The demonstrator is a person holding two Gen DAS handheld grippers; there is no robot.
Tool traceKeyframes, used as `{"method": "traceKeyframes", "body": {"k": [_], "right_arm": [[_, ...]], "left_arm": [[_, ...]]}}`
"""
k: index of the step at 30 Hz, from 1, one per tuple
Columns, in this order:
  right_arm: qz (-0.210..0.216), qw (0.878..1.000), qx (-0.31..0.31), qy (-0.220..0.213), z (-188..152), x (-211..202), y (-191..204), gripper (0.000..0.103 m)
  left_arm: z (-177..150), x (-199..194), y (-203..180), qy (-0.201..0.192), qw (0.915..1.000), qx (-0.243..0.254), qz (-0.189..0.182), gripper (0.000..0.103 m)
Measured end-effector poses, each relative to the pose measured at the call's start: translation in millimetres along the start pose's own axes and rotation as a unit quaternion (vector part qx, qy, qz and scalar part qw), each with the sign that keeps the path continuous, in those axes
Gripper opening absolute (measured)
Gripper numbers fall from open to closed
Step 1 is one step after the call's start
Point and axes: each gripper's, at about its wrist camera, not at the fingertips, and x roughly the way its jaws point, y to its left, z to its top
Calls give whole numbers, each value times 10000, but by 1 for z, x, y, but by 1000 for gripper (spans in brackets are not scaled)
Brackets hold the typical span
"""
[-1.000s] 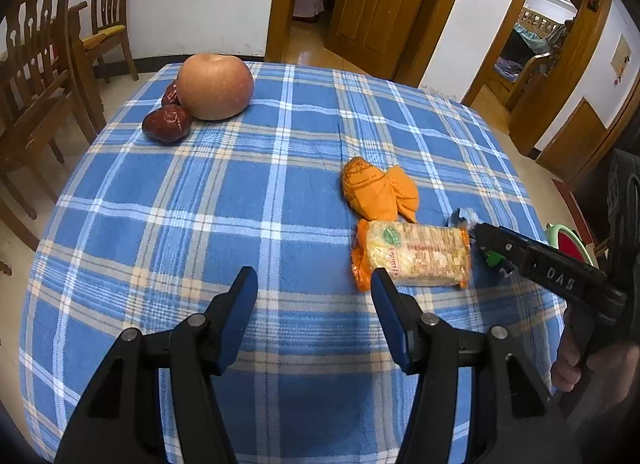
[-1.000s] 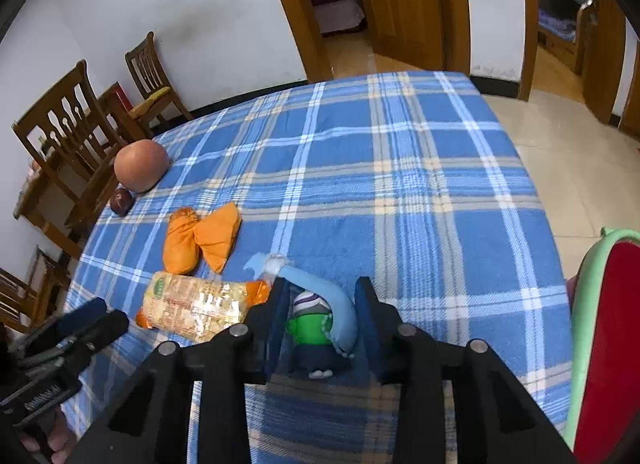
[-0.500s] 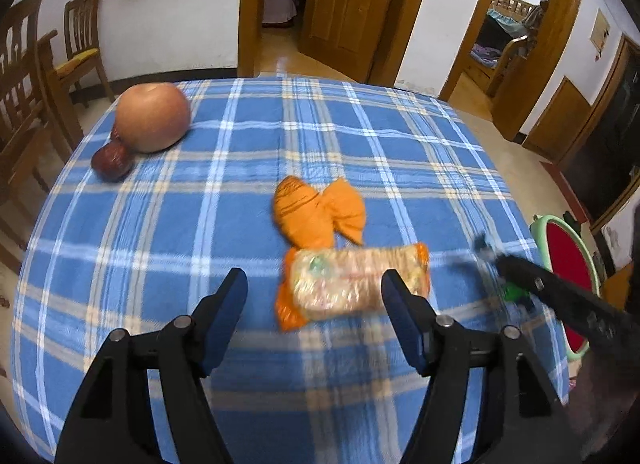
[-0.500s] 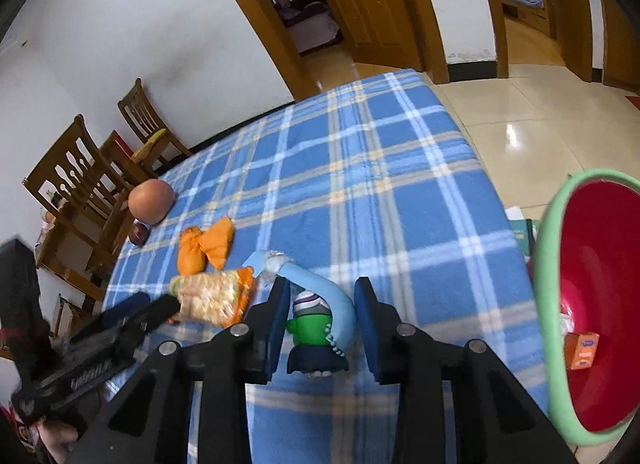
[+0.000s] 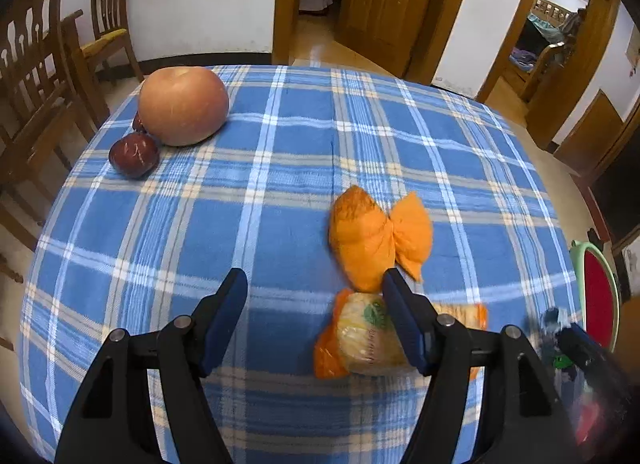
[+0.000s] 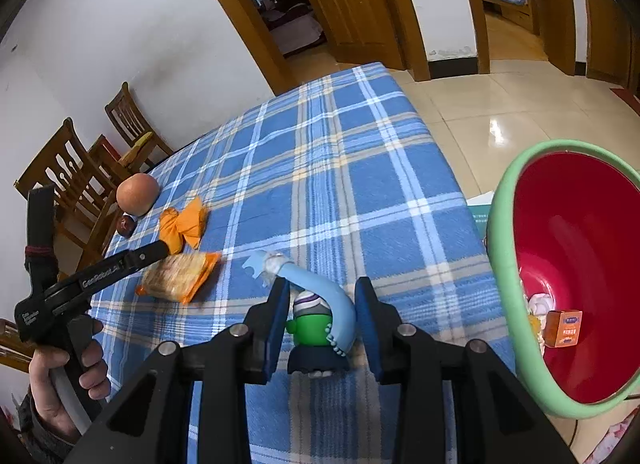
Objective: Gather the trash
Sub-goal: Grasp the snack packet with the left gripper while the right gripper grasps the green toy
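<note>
My right gripper (image 6: 322, 304) is shut on a small toy figure (image 6: 316, 318) with a green body and a light-blue tail, held above the table's right edge beside the red bin with a green rim (image 6: 508, 264). My left gripper (image 5: 314, 296) is open and empty over the blue plaid table. A snack packet (image 5: 368, 338) lies just behind its right finger (image 5: 404, 320), and a crumpled orange wrapper (image 5: 376, 240) lies beyond that. Both also show in the right wrist view, the packet (image 6: 180, 276) and the wrapper (image 6: 182, 226).
An apple (image 5: 182, 106) and two dark red fruits (image 5: 134, 154) sit at the table's far left. Wooden chairs (image 5: 36, 76) stand left of the table. The bin holds an orange carton (image 6: 564, 328) and scraps. Doorways open behind the table.
My right gripper has carried the toy figure rightward, toward the red bin, which now fills more of its view. My left gripper has moved forward and right toward the snack packet.
</note>
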Motion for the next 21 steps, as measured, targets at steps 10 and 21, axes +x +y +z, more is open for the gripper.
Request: {"method": "traceKeyframes", "body": {"k": [10,21], "right_arm": [[37,9999,95,-28,-8,-9,-5,38],[-1,9997,123,-204,-18,-32,-14,40]], "left_arm": [[-35,-16,6,167,9997,178,-35,69],[-49,-54,-7,-166,9974,444,-543,69]]}}
